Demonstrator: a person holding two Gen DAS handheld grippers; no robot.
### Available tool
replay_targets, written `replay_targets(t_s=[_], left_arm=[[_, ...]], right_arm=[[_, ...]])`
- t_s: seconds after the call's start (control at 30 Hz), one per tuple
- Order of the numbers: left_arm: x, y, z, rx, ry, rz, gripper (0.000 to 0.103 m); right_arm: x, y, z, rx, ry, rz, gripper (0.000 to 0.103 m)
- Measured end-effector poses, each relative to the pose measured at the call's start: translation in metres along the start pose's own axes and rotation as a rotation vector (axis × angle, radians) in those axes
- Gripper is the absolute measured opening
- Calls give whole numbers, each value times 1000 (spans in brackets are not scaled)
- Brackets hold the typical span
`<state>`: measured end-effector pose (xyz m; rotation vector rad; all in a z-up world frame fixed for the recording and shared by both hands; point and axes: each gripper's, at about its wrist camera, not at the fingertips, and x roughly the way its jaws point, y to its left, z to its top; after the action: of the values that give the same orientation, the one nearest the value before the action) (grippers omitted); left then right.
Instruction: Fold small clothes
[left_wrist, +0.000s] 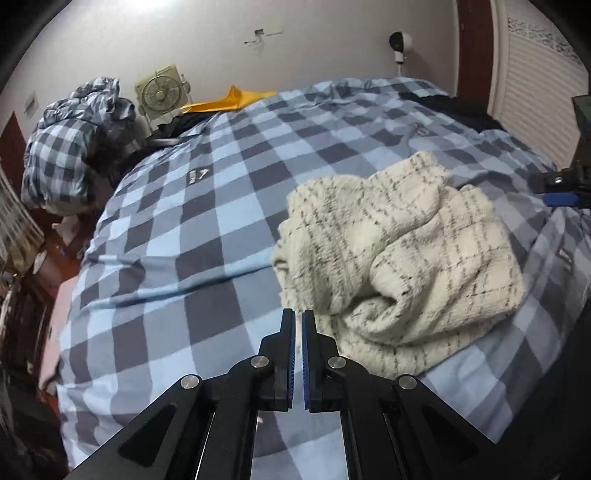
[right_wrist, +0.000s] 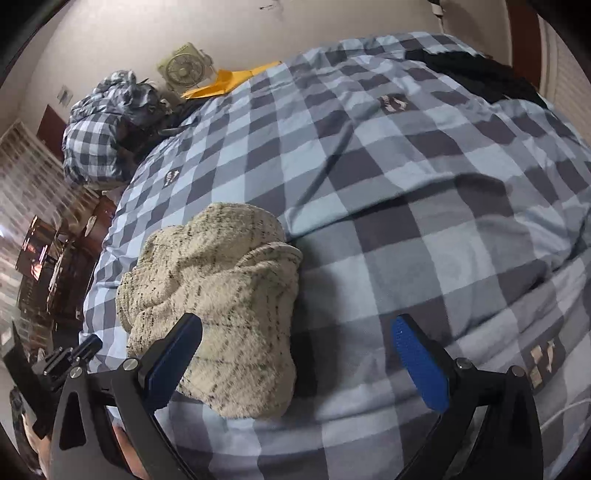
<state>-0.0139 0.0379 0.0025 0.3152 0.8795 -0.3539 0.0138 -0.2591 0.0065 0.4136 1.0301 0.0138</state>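
The cream flecked knit sweater (left_wrist: 399, 254) lies loosely bundled on the checked duvet (left_wrist: 192, 229), the left claw (left_wrist: 297, 317) pressed together empty beside it and the right claw (right_wrist: 295, 332) spread above, so a careless pinch might undo the lumpy fold.

Fuzzy cream knit garment (left_wrist: 399, 254), soft matt checked cloth bedcover (left_wrist: 192, 240) (slightly wrinkled)

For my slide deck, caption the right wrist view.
Open right tool above a folded cream sweater on a blue checked duvet.
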Motion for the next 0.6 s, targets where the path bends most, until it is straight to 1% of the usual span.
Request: replay_targets(t_s=[0.07,0.1,0.17,0.27,0.33,0.37,0.4,0.43,0.47,0.5,0.53,0.57,0.6], left_arm=[[-2,4,1,-5,-7,-19,1],[-3,6,2,-14,-6,-48,1],[-8,15,4,-58,-36,-96,1],[-19,19,9,-56,-99,-107,1],[-22,24,11,-53,-111,-101,2],[-22,27,12,-53,-112,-102,18],[-23,30,12,-52,-114,-104,80],[-26,34,11,-35,-133,-105,103],[-28,38,10,-34,-144,-104,103],[-27,47,11,-65,-138,-122,103],[-26,53,11,-94,-134,-159,103],[-25,60,10,-139,-137,-223,103],[-24,65,9,-177,-145,-255,103]], right_arm=[[1,7,-1,-27,-10,6,102],[2,11,-1,-42,-14,9,101],[3,12,-2,-51,-16,9,102],[5,12,-1,-50,-11,16,102],[7,10,1,-37,-9,20,102],[8,9,1,-32,-8,21,102],[9,7,3,-21,-6,26,102],[10,6,4,-15,-3,28,102],[10,5,4,-13,0,30,102],[11,4,5,-6,1,29,101],[11,3,5,-4,3,30,102],[12,3,6,-3,6,33,101],[12,2,6,3,9,37,102]])
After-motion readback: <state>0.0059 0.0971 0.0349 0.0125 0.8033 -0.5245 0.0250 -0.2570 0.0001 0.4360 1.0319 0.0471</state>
